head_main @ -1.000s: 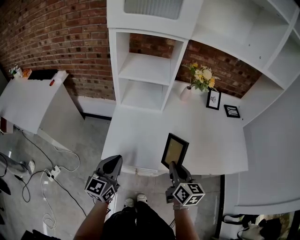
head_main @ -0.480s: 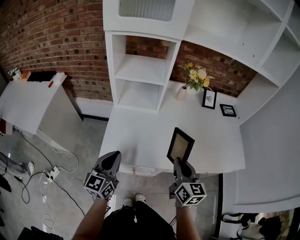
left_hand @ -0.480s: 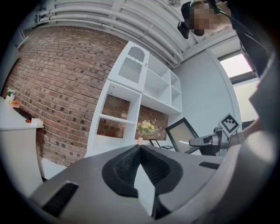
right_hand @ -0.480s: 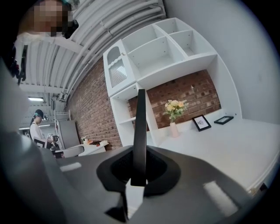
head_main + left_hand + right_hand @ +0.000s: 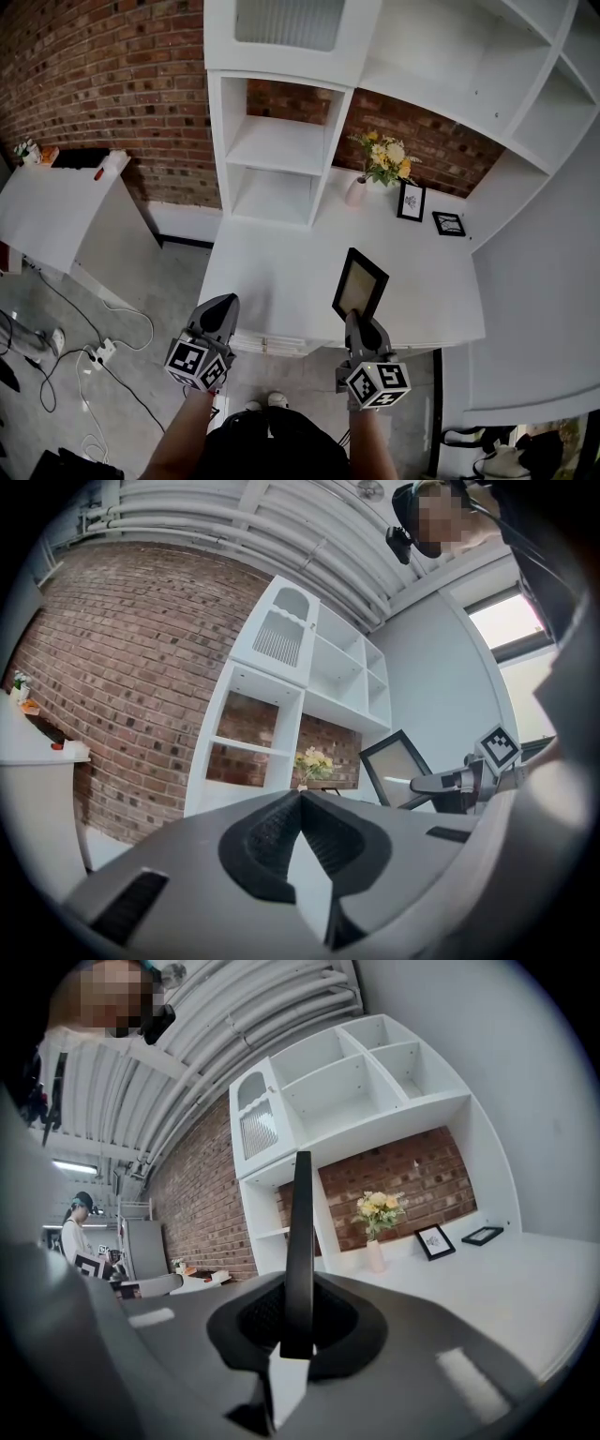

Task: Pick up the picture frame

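Facing a brick wall (image 5: 112,84) at left, then white shelves (image 5: 281,141) above a white desk (image 5: 272,272), with a vase (image 5: 356,192) of yellow flowers (image 5: 384,157) at the back. Left tongs (image 5: 223,302) pinched together, gripping nothing. Right tongs (image 5: 354,317) clamped on the lower edge of the picture frame (image 5: 360,284), held upright over the desk's front.
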Available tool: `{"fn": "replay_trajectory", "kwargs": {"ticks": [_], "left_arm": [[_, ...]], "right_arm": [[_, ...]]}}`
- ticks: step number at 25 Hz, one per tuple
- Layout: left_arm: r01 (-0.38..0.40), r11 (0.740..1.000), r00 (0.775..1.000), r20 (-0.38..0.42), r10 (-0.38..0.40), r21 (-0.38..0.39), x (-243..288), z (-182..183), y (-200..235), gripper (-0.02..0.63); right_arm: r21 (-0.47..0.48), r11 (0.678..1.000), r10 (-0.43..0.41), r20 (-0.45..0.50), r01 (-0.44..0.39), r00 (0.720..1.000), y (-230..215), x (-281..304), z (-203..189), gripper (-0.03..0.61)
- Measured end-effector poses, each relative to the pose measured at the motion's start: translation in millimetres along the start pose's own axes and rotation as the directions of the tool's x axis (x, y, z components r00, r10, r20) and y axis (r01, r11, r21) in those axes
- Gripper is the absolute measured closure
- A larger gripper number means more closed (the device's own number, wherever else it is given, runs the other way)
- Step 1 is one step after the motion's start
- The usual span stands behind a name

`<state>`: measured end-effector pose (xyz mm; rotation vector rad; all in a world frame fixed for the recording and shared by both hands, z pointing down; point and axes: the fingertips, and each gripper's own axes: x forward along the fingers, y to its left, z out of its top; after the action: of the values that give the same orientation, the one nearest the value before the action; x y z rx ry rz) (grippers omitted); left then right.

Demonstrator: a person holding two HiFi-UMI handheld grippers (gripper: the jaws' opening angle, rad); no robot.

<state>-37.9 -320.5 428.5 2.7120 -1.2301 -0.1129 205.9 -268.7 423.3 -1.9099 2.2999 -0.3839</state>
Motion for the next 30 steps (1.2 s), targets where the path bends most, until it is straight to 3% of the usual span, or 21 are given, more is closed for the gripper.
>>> {"fn": "replay_trajectory", "kwargs": {"ticks": [21,30], "left_arm": [[-0.013,1.000,1.000,0.027,0.013,-0.012,-8.2,9.1,11.7,0.618],[-0.044,0.998,0.999,0.003,0.044,0.035,-14.4,6.8,16.7,0.618]], "right_arm": [[-0.043,0.999,0.015,0.016,-0.014,1.000,13.7,4.2,10.2,0.554],[-0.047,0.998,0.037,-0.003,-0.037,0.999,20.5,9.7,2.3,0.554]]}}
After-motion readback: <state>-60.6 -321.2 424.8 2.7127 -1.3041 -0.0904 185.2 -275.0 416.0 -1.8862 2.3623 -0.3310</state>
